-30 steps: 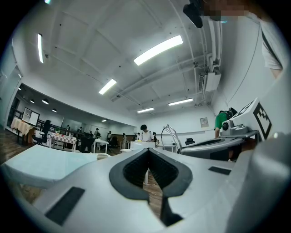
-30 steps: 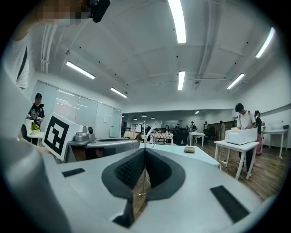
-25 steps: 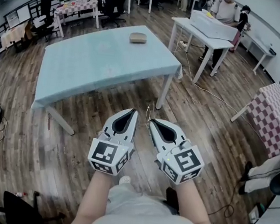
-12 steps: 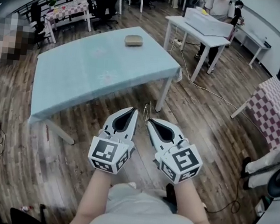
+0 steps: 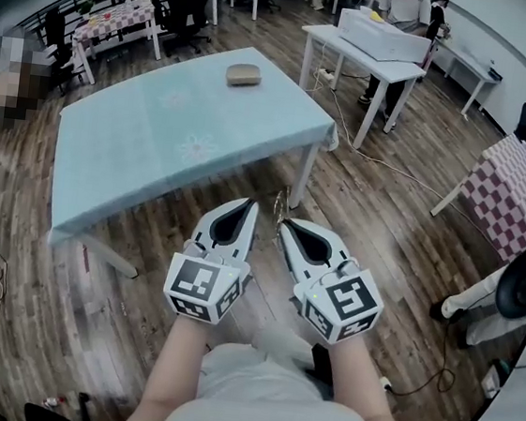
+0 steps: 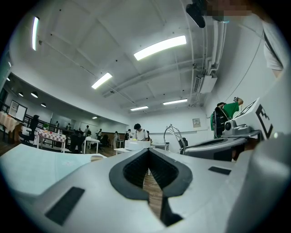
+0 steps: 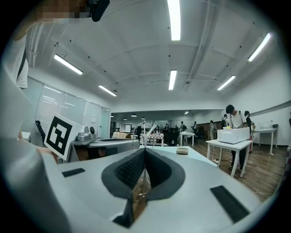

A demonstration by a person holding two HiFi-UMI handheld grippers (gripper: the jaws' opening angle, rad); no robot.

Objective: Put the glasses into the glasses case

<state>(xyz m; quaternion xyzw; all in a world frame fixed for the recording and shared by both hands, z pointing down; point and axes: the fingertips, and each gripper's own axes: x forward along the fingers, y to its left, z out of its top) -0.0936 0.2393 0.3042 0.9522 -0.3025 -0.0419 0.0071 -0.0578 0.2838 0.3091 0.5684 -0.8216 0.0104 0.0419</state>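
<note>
The worktop [image 5: 158,136], under a pale blue cloth, lies ahead of you and to your left. You stand on the floor off its near right corner, short of the near edge. The glasses case [image 5: 244,74] sits close to the far edge, towards the far right corner. It is a tan oval whose long axis runs roughly along that edge. From here it looks shut, though it is too small to be sure.

Your left tool [image 5: 252,206] is level with its jaws closed tip to tip, and nothing is between them.

Just to its right, the glasses [image 7: 144,134] stand up as a thin wire frame from the tip of your right tool [image 5: 283,224]. Its jaws are closed on the frame and hold it at the very tip. The two tools are side by side, almost touching at the tips.

The case lies straight ahead of both tools, across the whole depth of the worktop and well apart from them. Neither hand is clearly nearer. In the right gripper view the case appears a little right of the jaw line.

My judgement is that you must close most of that gap first. The case will probably also need opening, and the empty left tool is the one free for that. The grip on so thin a frame looks slight, so it could slip.
</note>
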